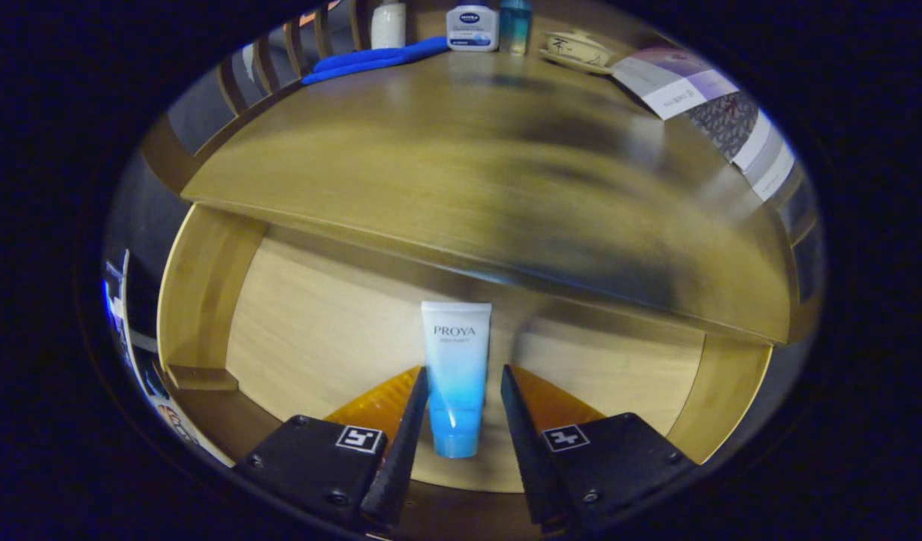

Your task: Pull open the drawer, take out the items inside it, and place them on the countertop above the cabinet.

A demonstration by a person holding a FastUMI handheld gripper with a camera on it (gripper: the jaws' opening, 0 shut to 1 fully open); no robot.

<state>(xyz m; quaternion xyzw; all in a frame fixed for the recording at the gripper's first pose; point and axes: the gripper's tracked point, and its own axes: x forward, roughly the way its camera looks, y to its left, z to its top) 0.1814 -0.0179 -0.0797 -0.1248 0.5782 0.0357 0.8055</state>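
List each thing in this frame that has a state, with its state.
Drawer: pulled open.
Tube: lying flat in the drawer, between the fingers, cap toward the gripper.
Gripper: open, fingers either side of the tube, apparently not pressing it.
Blue cloth: lying on the countertop.

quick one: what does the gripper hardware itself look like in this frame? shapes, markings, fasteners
The gripper has two wedge-shaped fingers that taper toward their tips. Each is mounted on a dark, blocky carrier with visible screw heads. A small square black-and-white fiducial tag sits on top of each carrier: one on the left and one on the right. No cables or sleeve are visible here.
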